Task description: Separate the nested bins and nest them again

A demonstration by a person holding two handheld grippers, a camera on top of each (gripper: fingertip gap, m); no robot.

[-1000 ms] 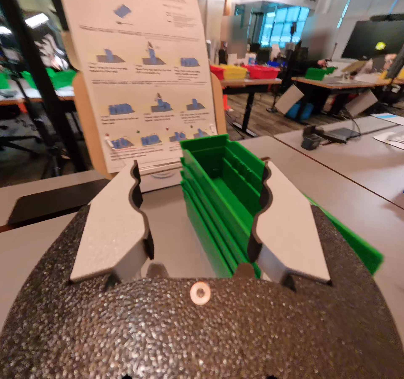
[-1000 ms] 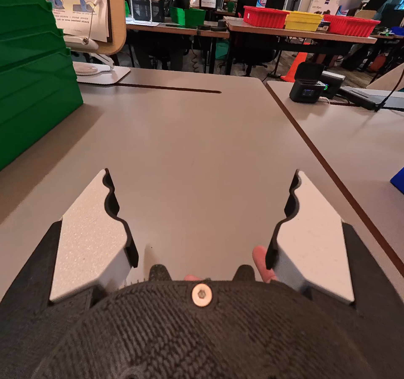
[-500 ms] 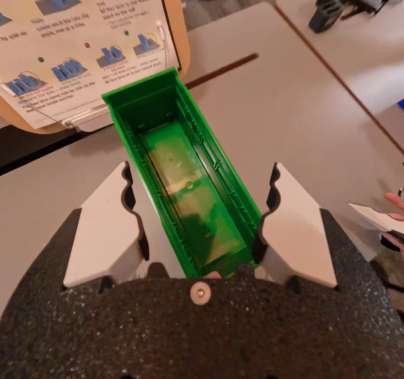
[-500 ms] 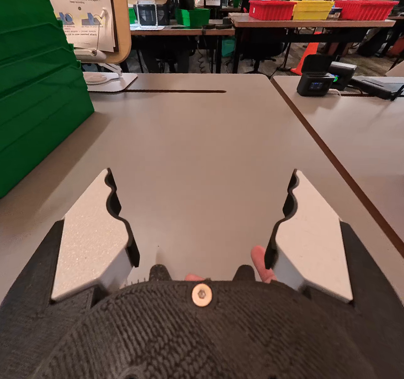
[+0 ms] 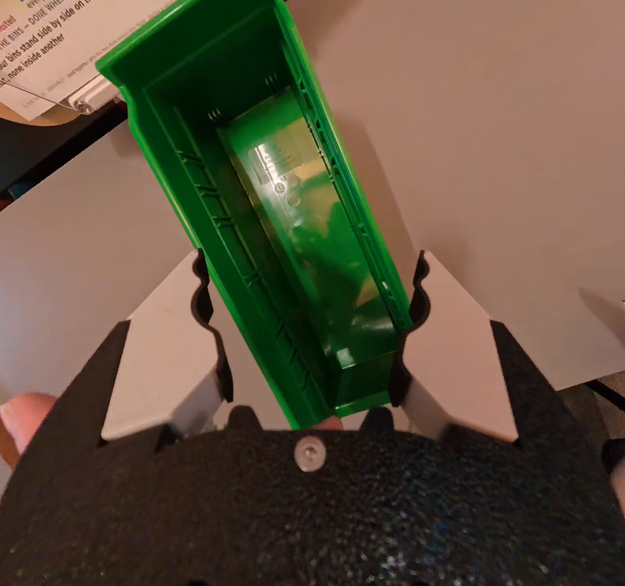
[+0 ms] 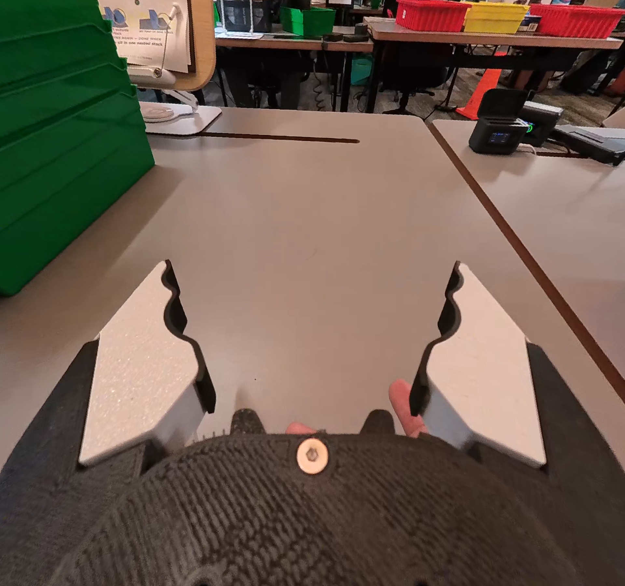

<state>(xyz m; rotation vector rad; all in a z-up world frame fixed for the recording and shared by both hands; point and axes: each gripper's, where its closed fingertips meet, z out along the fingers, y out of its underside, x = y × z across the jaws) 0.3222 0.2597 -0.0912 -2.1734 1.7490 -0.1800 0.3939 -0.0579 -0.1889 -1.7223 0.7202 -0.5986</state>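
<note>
The worktop (image 6: 304, 214) is big and grey, and it lies ahead of and under both sets of fingers. The bins (image 6: 61, 123) are green and sit nested in one stack. In the right wrist view the stack stands on the worktop, off to the left of the right fingers and a bit ahead of them, not touching them. I can count about four rims, one above the other.

In the left wrist view the camera looks straight down into the top bin (image 5: 270, 214). Its near end sits between the two left fingers. The right-hand finger looks to be touching the bin's rim. The left-hand finger is just beside the other wall, with a small gap. So the left gripper (image 5: 307, 326) is wide open and has hold of nothing yet.

The right gripper (image 6: 311, 333) is wide open too. Only bare worktop shows between its fingers. It holds nothing.

A sheet (image 5: 47, 28) with pictures stands past the far end of the bins.

I think this is the very start of pulling the bins apart. No bin stands alone yet. Next, the left fingers need to close on one wall or the near end of the top bin and lift it straight up. The right fingers may need to hold the stack down, or the lower bins could come up too.
</note>
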